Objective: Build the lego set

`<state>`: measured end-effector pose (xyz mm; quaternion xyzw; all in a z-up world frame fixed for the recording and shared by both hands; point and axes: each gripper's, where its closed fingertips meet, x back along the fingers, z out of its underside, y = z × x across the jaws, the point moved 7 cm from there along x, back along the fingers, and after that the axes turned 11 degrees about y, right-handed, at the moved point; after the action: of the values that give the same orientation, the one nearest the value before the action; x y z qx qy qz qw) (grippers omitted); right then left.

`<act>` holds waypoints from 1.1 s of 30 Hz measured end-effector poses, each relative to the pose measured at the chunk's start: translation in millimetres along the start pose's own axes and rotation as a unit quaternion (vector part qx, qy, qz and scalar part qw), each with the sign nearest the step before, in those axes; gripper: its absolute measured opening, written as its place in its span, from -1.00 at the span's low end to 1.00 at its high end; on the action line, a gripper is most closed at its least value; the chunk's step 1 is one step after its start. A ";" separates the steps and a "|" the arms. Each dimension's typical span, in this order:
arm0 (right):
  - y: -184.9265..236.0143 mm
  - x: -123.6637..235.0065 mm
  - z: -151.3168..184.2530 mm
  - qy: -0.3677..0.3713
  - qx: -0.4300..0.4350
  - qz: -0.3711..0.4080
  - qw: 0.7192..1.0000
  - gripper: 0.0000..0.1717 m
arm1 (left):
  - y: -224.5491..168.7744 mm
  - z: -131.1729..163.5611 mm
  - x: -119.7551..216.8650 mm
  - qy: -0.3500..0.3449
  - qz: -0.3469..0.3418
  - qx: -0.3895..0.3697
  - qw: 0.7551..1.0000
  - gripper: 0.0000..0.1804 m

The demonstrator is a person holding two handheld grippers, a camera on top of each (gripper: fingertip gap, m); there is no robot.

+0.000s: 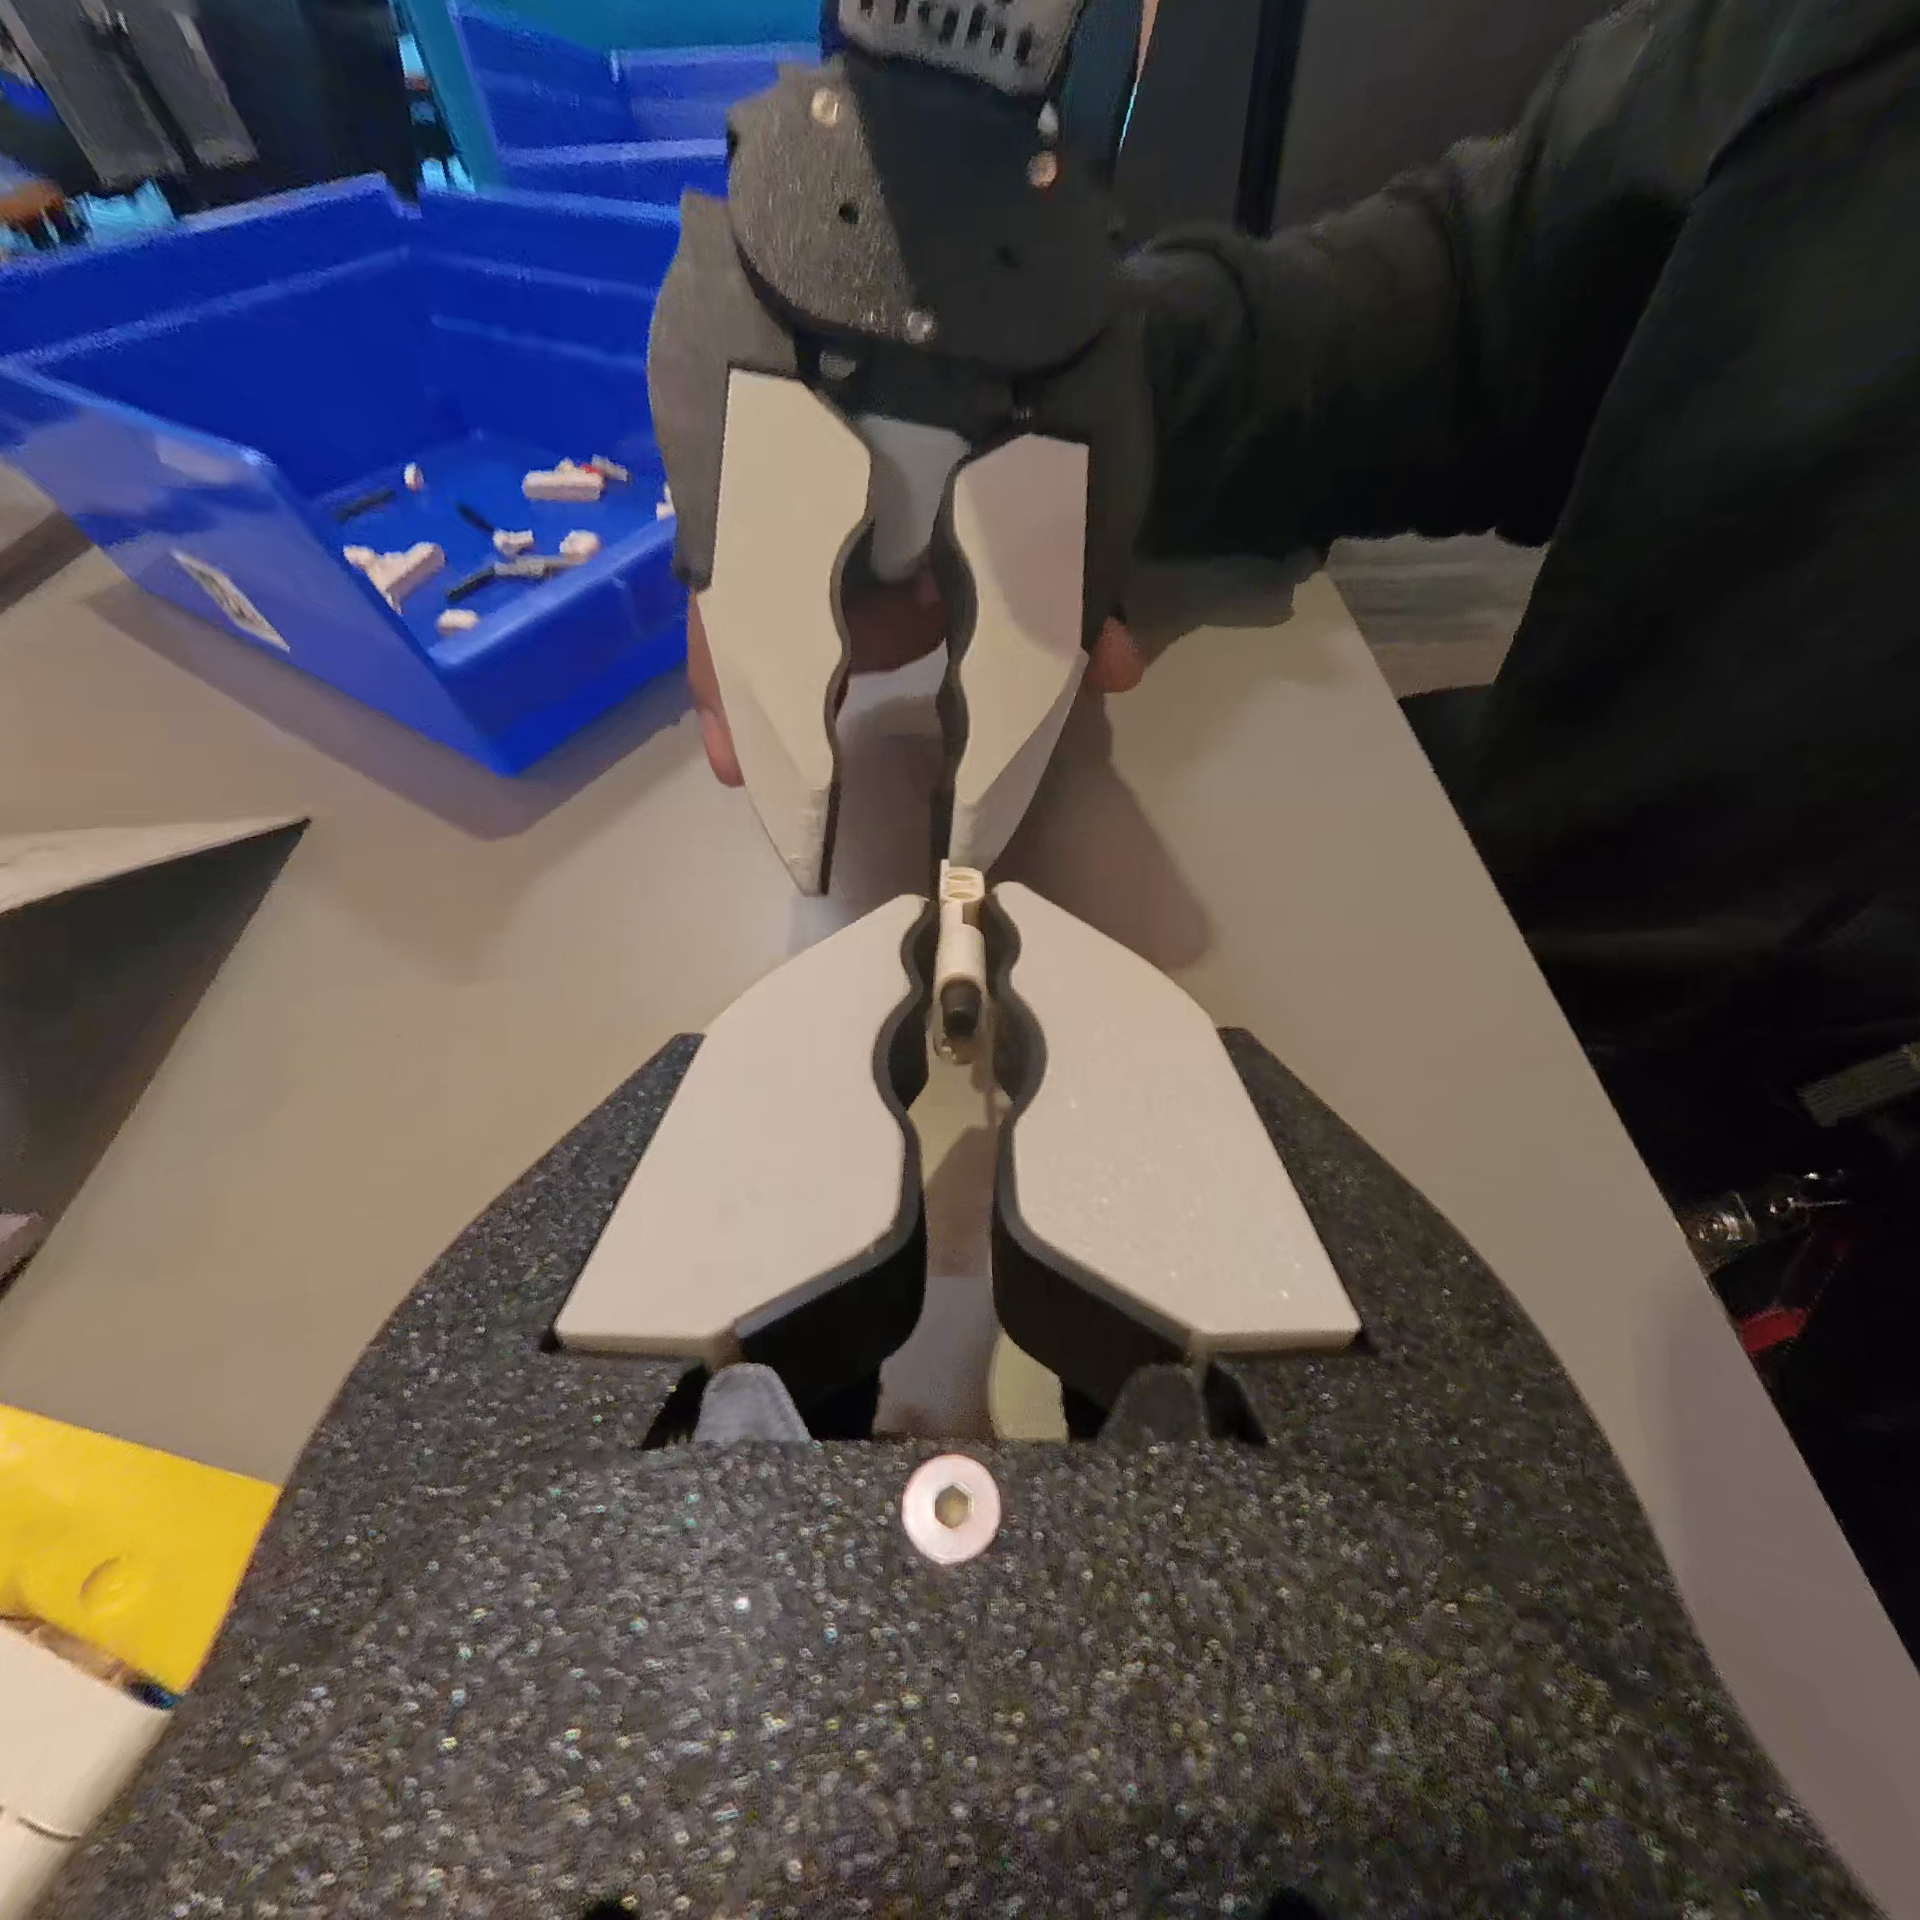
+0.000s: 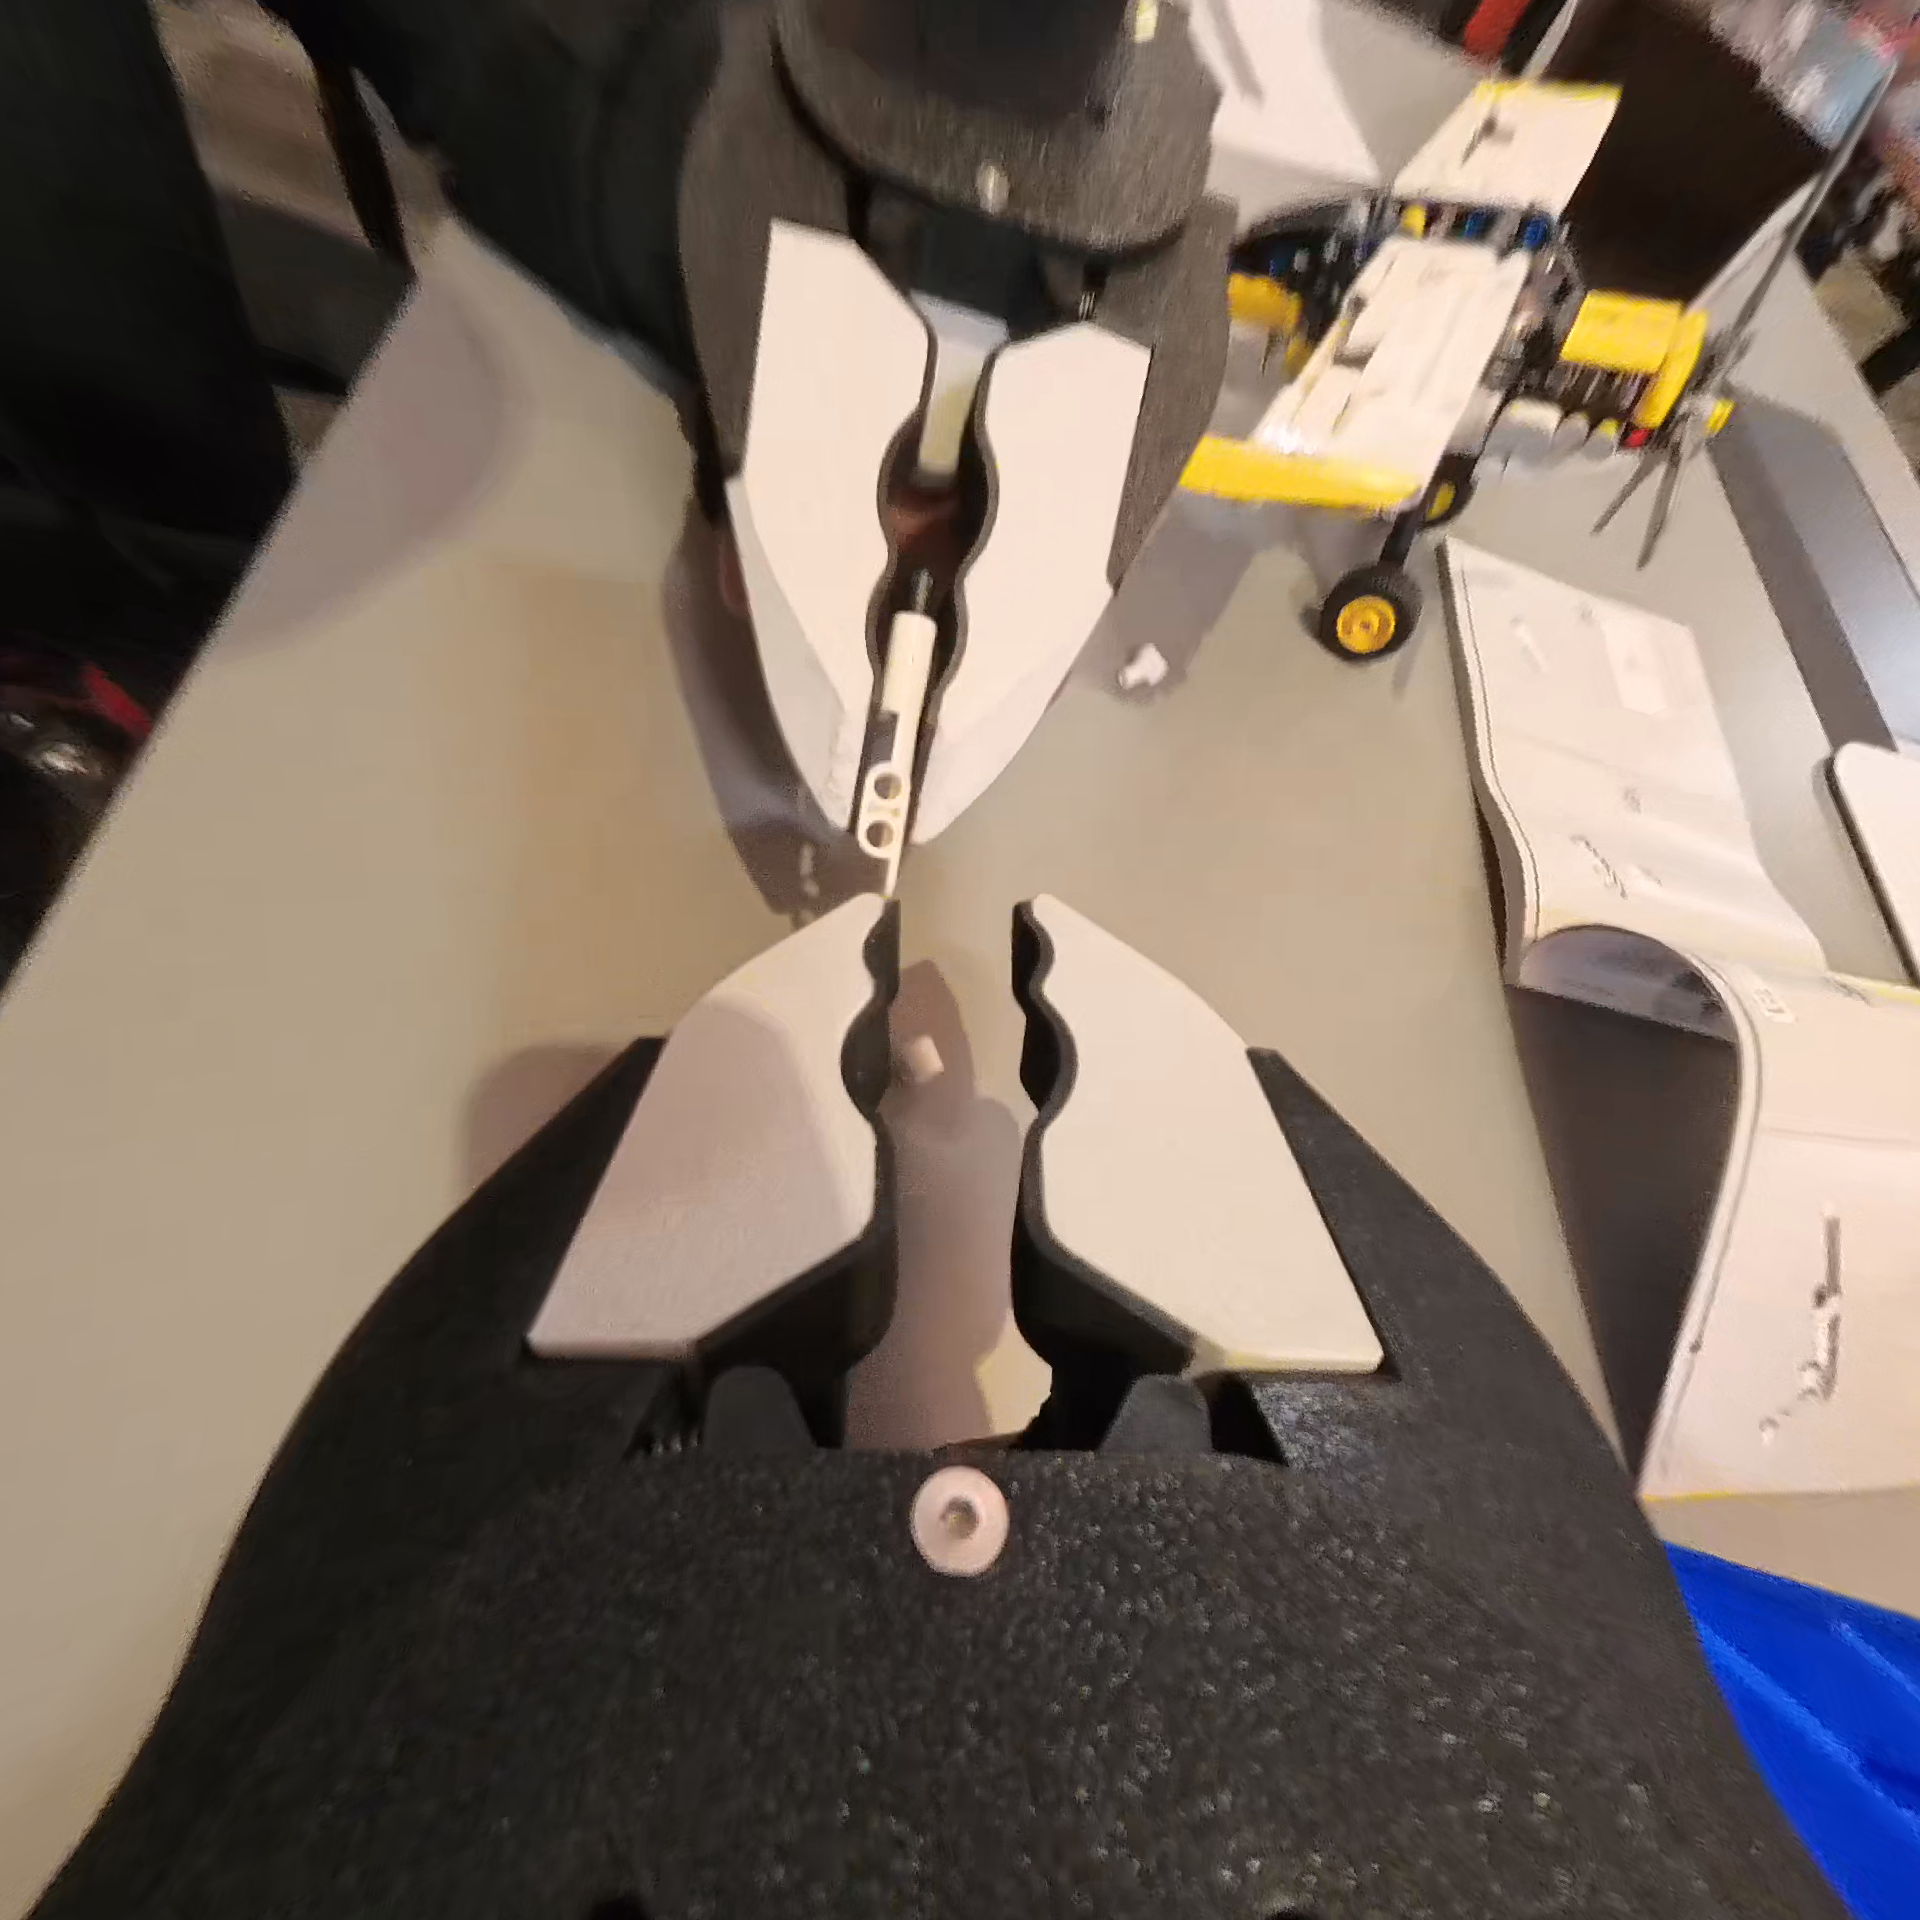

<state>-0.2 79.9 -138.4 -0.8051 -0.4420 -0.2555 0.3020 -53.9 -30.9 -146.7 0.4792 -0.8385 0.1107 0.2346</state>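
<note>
While the left gripper (image 1: 961, 914) was clamped on a slim white toy-brick connector (image 1: 958, 940) with a dark pin in its rear end, the right gripper (image 2: 951, 914) faced it tip to tip above the pale table (image 1: 416, 987), its fingers parted with nothing between them. A small pale stud (image 2: 923, 1060) lay on the table under those open fingers (apparently loose). The connector's two-holed tip poked out toward the right gripper, close to one fingertip, though contact could not be told. Off to one side stood a blue bin (image 1: 312, 436) of pale pieces; to the other, a yellow-and-white brick model (image 2: 1455, 343) and an open booklet (image 2: 1621, 748).
</note>
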 end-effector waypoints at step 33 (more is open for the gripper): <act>-6.6 -23.0 11.3 0.200 0.083 -0.099 0.971 -0.78 | -5.5 11.5 4.8 0.039 0.008 0.009 0.999 -0.92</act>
<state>-15.3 78.0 -160.0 -0.6619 -0.4699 -0.4024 0.4232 -54.6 -42.0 -154.5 0.4695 -0.8316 0.1385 0.2624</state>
